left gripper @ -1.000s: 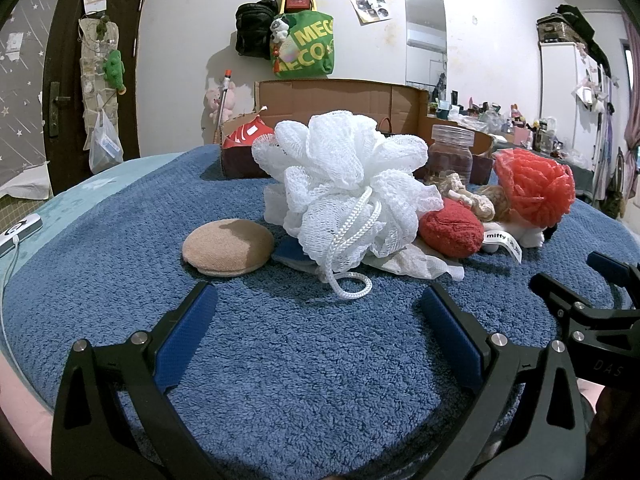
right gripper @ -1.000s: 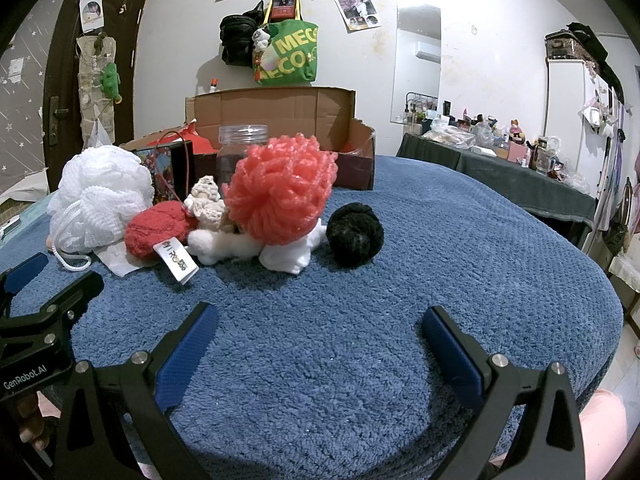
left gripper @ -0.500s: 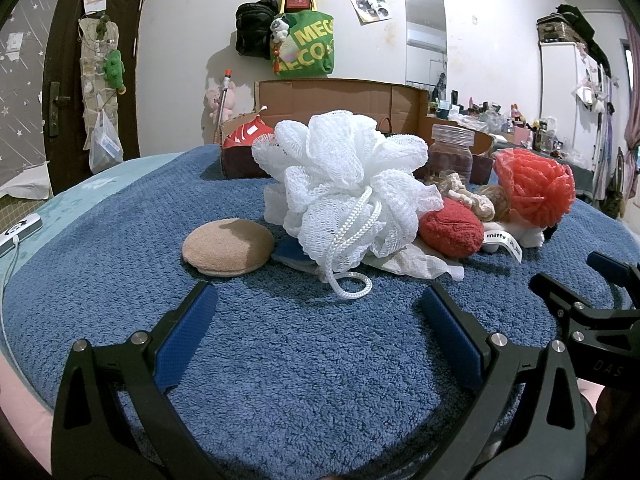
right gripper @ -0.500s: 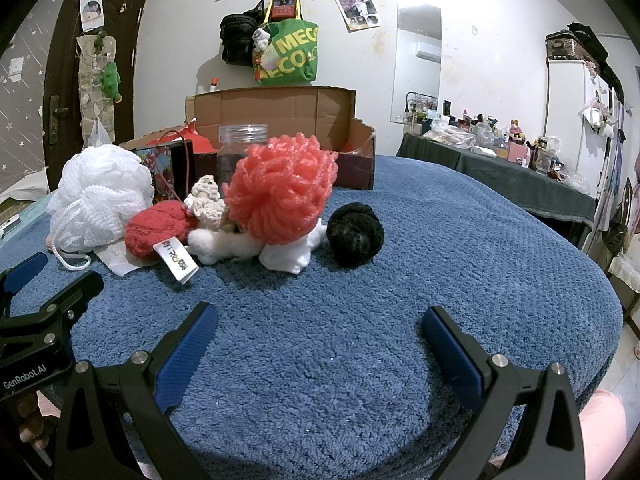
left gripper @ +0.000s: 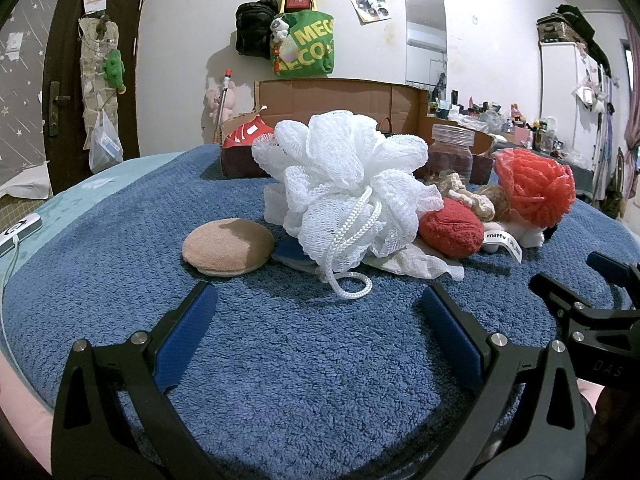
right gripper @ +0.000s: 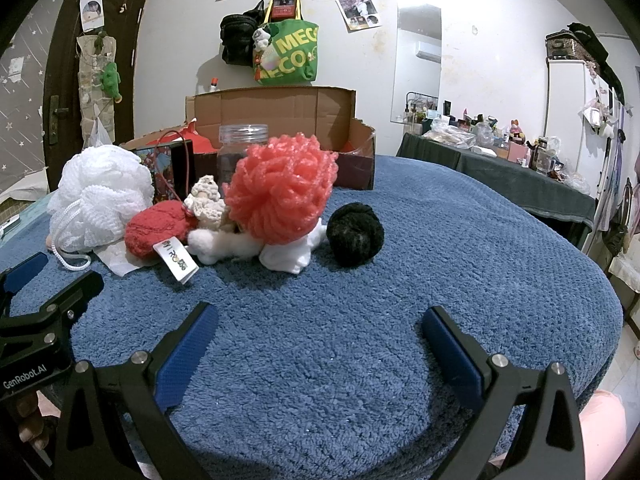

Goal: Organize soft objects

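Fingers [left gripper: 184, 336] and bath pouf [left gripper: 344, 192] unmoved.

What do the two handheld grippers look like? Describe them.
Both the left gripper and the right gripper are black, angular frames with silver screws and textured blue pads on the fingers. Seen from the side, one reads "GenRobot.AI", the other "DAS".

Lived-in bedroom of home indicated. Bed [left gripper: 120, 216] covered by blue fleece blanket. Dark wooden door [left gripper: 60, 72] hung with cloth pocket organiser and small green plush. Green tote bag [right gripper: 290, 54] and black bag hung on white wall beside photos. Mirror [right gripper: 416, 64] leaned on wall. Side counter [right gripper: 500, 176] crowded with bottles and trinkets. White wardrobe [right gripper: 568, 100] topped by suitcase.
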`<state>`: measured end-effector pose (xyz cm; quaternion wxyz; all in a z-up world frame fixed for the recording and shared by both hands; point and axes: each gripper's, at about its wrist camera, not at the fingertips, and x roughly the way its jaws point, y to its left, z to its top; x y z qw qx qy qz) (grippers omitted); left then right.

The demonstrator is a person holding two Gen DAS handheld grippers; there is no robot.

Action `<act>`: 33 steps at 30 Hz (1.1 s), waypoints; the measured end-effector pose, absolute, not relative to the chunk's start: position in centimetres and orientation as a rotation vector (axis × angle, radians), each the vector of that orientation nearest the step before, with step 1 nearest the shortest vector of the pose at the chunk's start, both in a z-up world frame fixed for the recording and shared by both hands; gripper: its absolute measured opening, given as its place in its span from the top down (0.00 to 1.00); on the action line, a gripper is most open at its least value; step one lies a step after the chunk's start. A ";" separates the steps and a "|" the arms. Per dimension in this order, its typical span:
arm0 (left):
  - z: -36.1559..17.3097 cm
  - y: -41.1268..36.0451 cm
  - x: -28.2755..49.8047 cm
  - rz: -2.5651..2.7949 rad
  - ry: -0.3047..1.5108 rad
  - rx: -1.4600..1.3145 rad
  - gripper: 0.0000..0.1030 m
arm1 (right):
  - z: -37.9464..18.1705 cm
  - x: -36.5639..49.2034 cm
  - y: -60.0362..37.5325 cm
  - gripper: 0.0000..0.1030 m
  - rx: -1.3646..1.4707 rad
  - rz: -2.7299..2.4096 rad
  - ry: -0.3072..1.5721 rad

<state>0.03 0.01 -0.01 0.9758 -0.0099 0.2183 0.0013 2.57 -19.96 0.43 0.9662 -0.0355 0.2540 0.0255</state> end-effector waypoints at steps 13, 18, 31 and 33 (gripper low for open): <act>1.3 -0.4 0.5 -0.013 0.427 -0.019 0.00 | 2.8 2.5 -22.0 0.00 -0.020 0.097 0.478; 2.3 -0.1 0.2 -0.027 0.401 -0.017 0.00 | 3.6 2.8 -20.5 0.00 -0.046 0.099 0.445; 5.3 0.0 2.7 -0.069 0.396 -0.001 0.00 | 6.0 6.0 -20.1 0.00 -0.040 0.122 0.446; 5.5 0.0 3.3 -0.081 0.410 0.002 0.00 | 6.1 6.7 -19.9 0.00 -0.042 0.141 0.455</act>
